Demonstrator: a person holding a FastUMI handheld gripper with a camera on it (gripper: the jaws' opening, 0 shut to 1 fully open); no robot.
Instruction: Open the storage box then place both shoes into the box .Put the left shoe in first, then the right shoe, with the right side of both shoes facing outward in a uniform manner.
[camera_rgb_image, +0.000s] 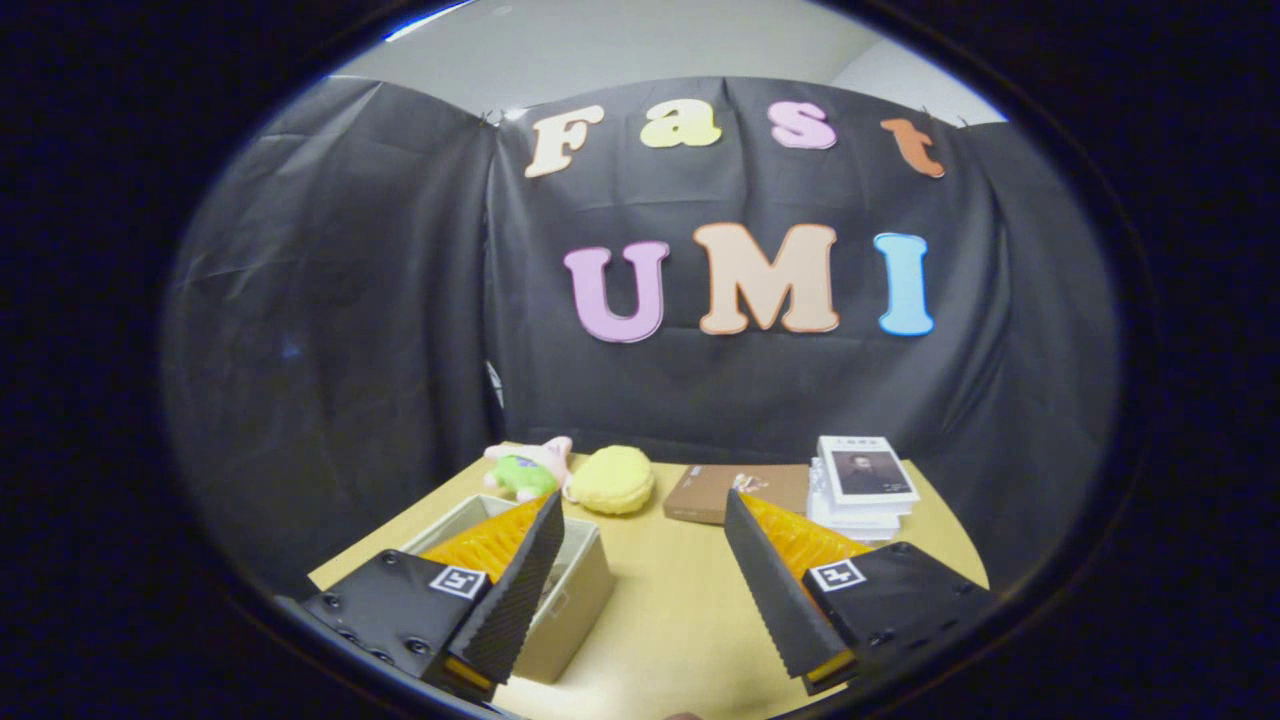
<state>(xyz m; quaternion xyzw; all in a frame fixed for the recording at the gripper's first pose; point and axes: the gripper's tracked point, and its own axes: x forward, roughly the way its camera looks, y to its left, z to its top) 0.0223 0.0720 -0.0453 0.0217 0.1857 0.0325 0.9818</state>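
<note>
Presently, items as seen from the gripper view:

- Gripper (643, 520), one: its two fingers are spread wide, nothing between them but bare tabletop; neither finger presses on anything.
- Storage box (578, 600), one: a pale, beige rectangular box standing on the table beneath and just beside the left finger (520, 585), whose tip overlaps the box's top. Part of a pale rim shows behind that finger; whether the box is lidded or open cannot be told, since the finger hides most of the top.
- Table (670, 610), one: light wooden surface, running from between the fingers out to the booth's black cloth wall (350, 300).
- Plush toy (525, 472), one: green and pink, lying at the table's far edge, beyond the left fingertip.
- Yellow round plush cushion (612, 480), one: just beside the plush toy, toward the middle, beyond the gap between the fingers.
- Brown book (715, 490), one: lying flat at the far edge, just beyond the right finger (770, 590), whose tip overlaps its near edge.
- Stack of white books (862, 490), one stack: touching or just beside the brown book on its outer side, beyond the right finger; the top cover carries a dark picture. The count of books in the stack cannot be told.
</note>
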